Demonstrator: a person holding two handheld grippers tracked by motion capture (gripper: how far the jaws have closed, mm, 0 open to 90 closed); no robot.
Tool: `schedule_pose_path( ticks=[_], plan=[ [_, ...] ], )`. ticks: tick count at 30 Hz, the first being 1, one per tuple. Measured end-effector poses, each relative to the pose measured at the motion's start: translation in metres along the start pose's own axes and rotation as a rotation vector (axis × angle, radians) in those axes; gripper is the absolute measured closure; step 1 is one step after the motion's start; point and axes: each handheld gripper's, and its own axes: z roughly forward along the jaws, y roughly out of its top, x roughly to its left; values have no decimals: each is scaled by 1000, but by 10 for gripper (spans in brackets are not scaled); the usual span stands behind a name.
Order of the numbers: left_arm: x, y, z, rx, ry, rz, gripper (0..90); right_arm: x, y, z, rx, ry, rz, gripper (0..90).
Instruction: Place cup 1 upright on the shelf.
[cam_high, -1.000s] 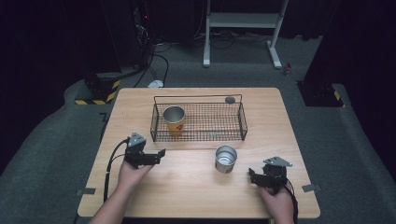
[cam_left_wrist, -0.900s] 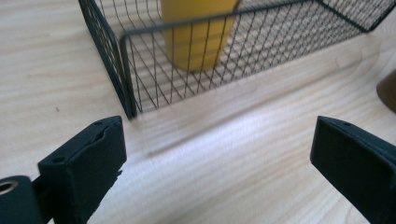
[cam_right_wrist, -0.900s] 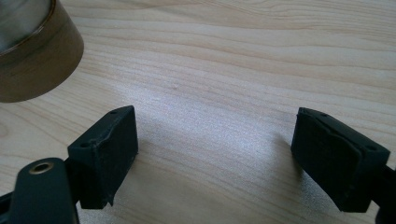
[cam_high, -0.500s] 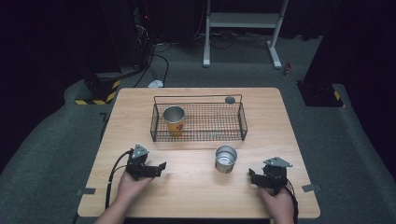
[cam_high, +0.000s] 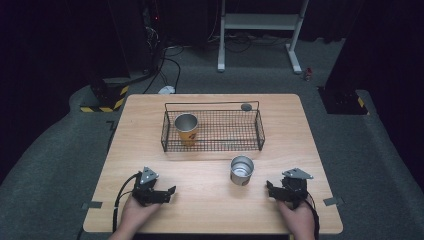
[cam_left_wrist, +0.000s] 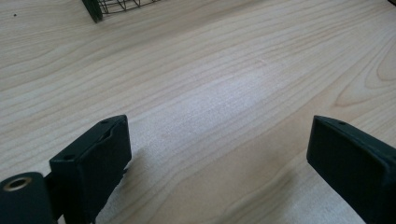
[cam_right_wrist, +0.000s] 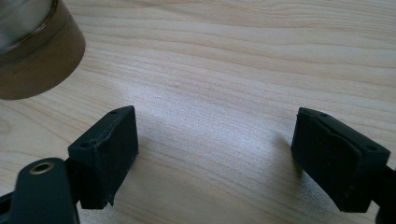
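An orange paper cup stands upright in the left end of a black wire basket on the wooden table. A silver metal cup stands on the table in front of the basket, and its base fills the top left corner of the right gripper view. My left gripper rests low at the front left, open, with bare wood between its jaws. My right gripper sits at the front right, just right of the metal cup, open and holding nothing.
A small dark round object lies on the table behind the basket's right end. A corner of the basket shows at the top of the left gripper view. Cables and a white stand sit on the floor beyond the table.
My left gripper has drawn back toward the front edge of the table and lowered. The right gripper has stayed where it was.
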Motion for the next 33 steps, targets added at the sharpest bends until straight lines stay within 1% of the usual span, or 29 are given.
schedule_pose_path(
  ticks=[2,4,5,6,8,10,11,13,14,16,17,19,20,21,24,26,27,28,29,31,33],
  plan=[
    [-1,-2,-1,-10,4,3,85,0,0,0,0,0,0,145],
    [-4,-3,-1,-11,22,10,121,0,0,0,1,2,-3,145],
    [-5,-3,-1,-2,28,26,121,0,0,0,1,3,-4,145],
    [-7,-3,1,26,35,45,121,0,0,0,2,4,-8,144],
    [-9,-2,1,30,43,57,111,1,0,0,4,12,-12,144],
    [-9,-2,2,34,37,49,104,1,0,0,4,18,-14,136],
    [-9,-2,3,34,37,50,97,1,0,0,5,21,-25,133],
    [-9,-1,4,40,42,53,80,2,0,-1,5,23,-29,133],
    [-9,-1,4,42,42,41,72,2,0,-1,3,23,-26,135],
    [-9,0,5,45,43,40,53,3,0,-1,3,18,-24,136],
    [-8,1,6,50,48,49,46,3,0,-1,2,17,-24,141],
    [-8,1,7,54,44,41,31,3,1,0,5,27,-21,144],
    [-9,1,7,53,43,33,25,3,3,-1,7,27,-9,146],
    [-8,2,8,54,43,33,20,3,4,-1,-4,32,-6,148],
    [-8,2,8,54,43,33,17,9,8,-4,-25,30,-24,150],
    [-8,2,8,54,44,35,18,11,11,-5,-29,34,-31,150],
    [-8,2,8,54,43,33,18,13,12,-5,-30,32,-38,151],
    [-8,2,8,55,44,35,18,15,14,-7,-37,20,-42,151],
    [-9,2,8,54,45,30,18,16,16,-8,-57,9,-52,151],
    [-9,1,7,54,45,31,18,17,20,-11,-74,11,-53,152],
    [-9,1,7,54,46,34,19,18,25,-12,-76,11,-55,152]
  ],
)
